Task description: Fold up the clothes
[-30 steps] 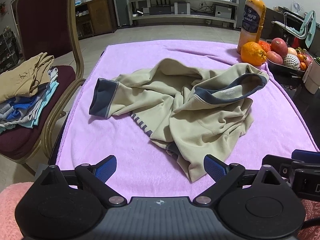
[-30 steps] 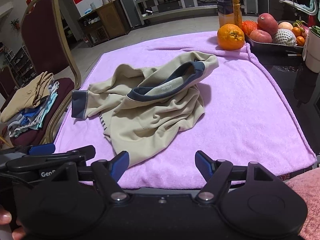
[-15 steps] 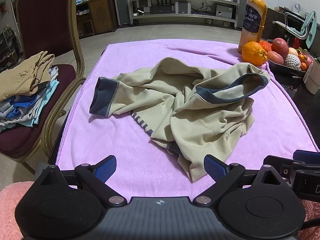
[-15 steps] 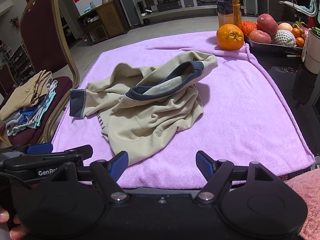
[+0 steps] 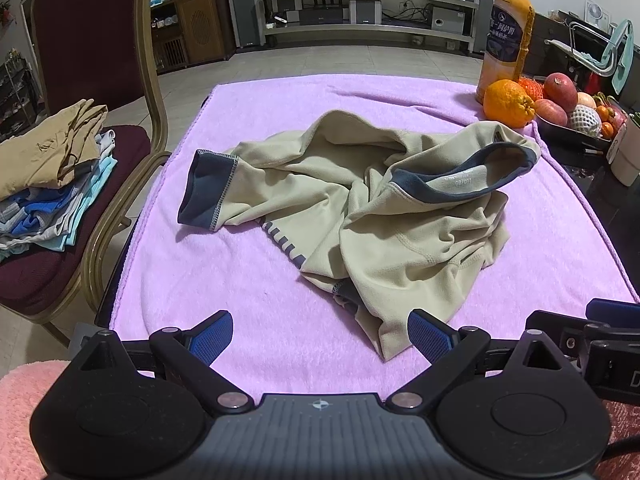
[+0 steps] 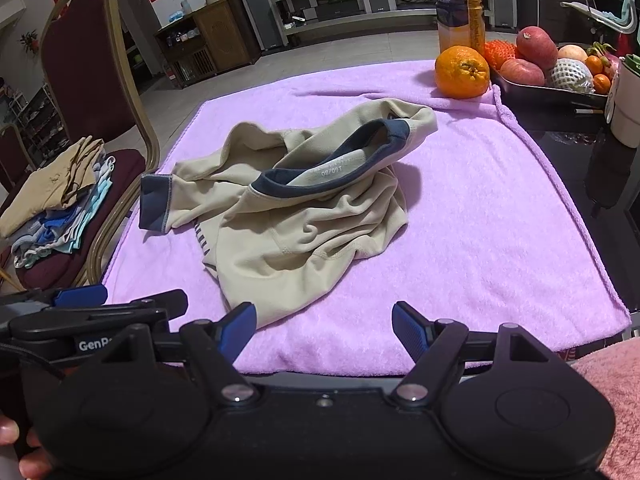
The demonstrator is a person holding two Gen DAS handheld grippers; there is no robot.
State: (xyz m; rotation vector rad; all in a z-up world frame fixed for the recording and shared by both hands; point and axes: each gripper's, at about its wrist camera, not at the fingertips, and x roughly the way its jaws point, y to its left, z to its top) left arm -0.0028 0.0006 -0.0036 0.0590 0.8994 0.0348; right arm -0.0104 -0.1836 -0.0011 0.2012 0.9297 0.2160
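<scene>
A: We begin at the left. A chair with a dark red seat and gold frame stands just beside the table, and on its seat we note a pile of folded clothes, tan on top, blue and pale layers beneath

B: Agreed. Next, the purple towel covering the table. What of the garment?

A: The beige shirt lies crumpled near the middle of the towel, unfolded. One sleeve with a dark blue cuff reaches out to the left; the dark blue collar sits bunched toward the right, with a size label showing inside it. The hem trails toward us

B: And the claws?

A: The left gripper hangs at the near edge of the towel, its blue pads spread wide, nothing between them. The hem's tip lies just inside its right pad; we cannot tell whether they touch. In the right camera, the right gripper also stands spread, over bare towel, gripping nothing; the hem lies just by its left pad. The two tools sit side by side

B: Further right?

A: At the far right corner, an orange rests on the towel, a juice bottle upright behind it, and a dark tray of fruit just beside the towel's edge. A pale cup stands at the frame's right margin. Pink sleeves show at both lower corners
</scene>
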